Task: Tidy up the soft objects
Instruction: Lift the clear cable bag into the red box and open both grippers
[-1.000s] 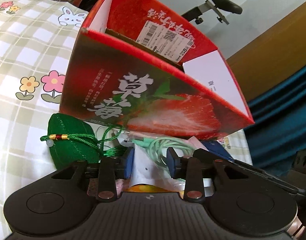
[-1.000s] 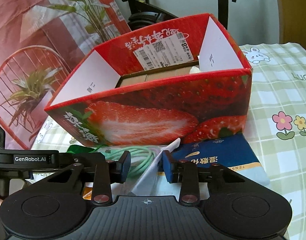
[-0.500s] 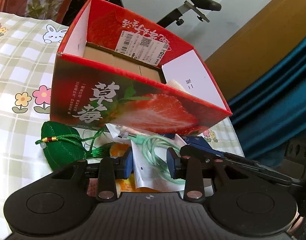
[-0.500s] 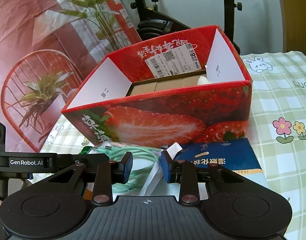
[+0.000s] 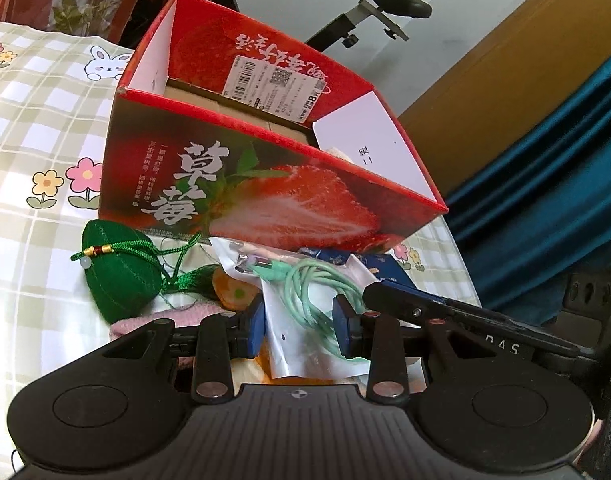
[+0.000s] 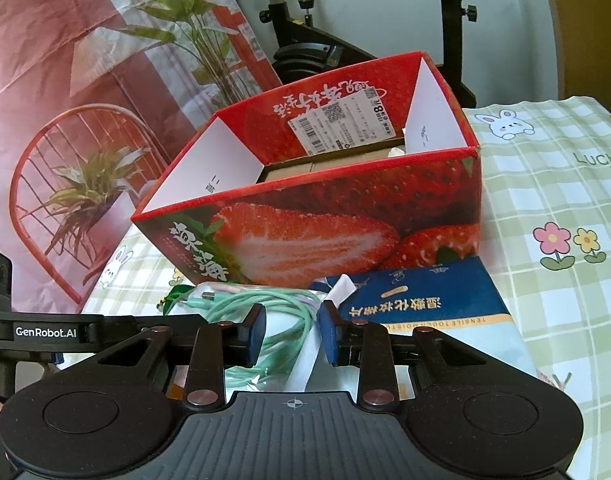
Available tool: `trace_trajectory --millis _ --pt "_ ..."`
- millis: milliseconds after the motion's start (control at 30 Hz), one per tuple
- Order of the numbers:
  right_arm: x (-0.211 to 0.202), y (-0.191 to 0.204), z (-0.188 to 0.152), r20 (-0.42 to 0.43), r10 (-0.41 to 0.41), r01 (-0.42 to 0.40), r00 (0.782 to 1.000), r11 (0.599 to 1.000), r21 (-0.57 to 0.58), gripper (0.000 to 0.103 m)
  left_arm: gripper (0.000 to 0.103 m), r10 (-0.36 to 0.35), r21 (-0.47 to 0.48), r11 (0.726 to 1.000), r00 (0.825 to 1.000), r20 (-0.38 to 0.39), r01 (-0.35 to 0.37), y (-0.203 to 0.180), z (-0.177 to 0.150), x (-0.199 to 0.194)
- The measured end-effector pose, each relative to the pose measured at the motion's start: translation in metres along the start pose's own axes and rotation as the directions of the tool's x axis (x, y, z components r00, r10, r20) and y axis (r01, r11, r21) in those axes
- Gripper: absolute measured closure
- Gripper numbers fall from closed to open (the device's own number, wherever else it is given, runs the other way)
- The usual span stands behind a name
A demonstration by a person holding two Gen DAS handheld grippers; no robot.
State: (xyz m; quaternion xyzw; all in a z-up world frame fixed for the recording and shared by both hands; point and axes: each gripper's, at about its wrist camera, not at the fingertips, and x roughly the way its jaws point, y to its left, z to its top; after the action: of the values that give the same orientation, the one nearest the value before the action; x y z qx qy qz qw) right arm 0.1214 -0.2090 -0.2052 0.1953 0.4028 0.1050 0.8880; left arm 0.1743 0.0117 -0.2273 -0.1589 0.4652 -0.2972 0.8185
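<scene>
Compared with a second ago, both wrist views sit a little higher and further back: more of the inside of the strawberry box (image 5: 265, 184) shows now, and in the right wrist view the box (image 6: 329, 216) stands smaller and further off. The right claw (image 6: 291, 332) has narrowed slightly since then; the left claw (image 5: 299, 330) keeps the same gap.

The clear bag of mint-green cable (image 5: 309, 296) lies between the pads of both claws. The left claw's blue pads stand either side of the bag with a modest gap, and the cable loops run across that gap; the pads seem to pinch the plastic, though the bag's crumpled edge hides the contact. The right claw is partly closed with the same bag (image 6: 265, 332) between its pads, and again I cannot tell whether they truly press on it.

The bag sits just in front of the box's near wall, over the checked cloth (image 5: 37, 120) on the desk. Left of it lie a green stuffed pouch with a tassel cord (image 5: 117, 276), a pink knitted piece (image 5: 165, 318) and something orange (image 5: 231, 290). On the right, a blue packet with yellow lettering (image 6: 421, 296) lies touching the box's foot.
</scene>
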Motion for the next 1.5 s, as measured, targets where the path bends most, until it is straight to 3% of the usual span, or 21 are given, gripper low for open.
trace_trajectory --millis 433,567,667,733,833,1000,1500 --pt "-0.003 -0.016 -0.011 -0.021 0.004 -0.003 1.000 0.999 0.043 0.075 0.068 0.001 -0.013 1.000 1.000 -0.017 -0.001 0.009 -0.014 0.002" --pt "0.003 -0.012 -0.010 -0.048 0.024 -0.023 0.999 0.999 0.032 0.066 0.068 -0.001 -0.021 1.000 1.000 -0.023 0.000 0.012 -0.015 0.005" --pt "0.009 -0.009 -0.010 -0.053 0.022 -0.021 0.998 1.000 0.016 0.066 0.068 0.004 -0.025 1.000 1.000 -0.026 -0.005 0.014 -0.014 0.009" --pt "0.013 -0.009 -0.009 -0.056 0.024 -0.022 0.998 0.999 0.030 0.067 0.068 0.013 -0.019 1.000 1.000 -0.026 -0.013 0.013 -0.014 0.011" --pt "0.013 -0.002 -0.007 -0.063 0.032 -0.032 0.997 0.999 0.011 0.082 0.068 0.025 -0.003 1.000 1.000 -0.013 -0.025 0.008 -0.014 0.010" --pt "0.006 0.004 -0.004 -0.031 0.037 -0.038 0.999 0.999 -0.028 0.086 0.071 0.023 0.009 1.000 1.000 0.011 -0.023 0.006 -0.013 0.003" --pt "-0.034 0.018 0.028 0.129 0.077 -0.064 0.989 0.993 -0.101 0.087 0.071 -0.032 0.081 0.996 0.989 0.145 0.020 -0.021 0.009 -0.032"
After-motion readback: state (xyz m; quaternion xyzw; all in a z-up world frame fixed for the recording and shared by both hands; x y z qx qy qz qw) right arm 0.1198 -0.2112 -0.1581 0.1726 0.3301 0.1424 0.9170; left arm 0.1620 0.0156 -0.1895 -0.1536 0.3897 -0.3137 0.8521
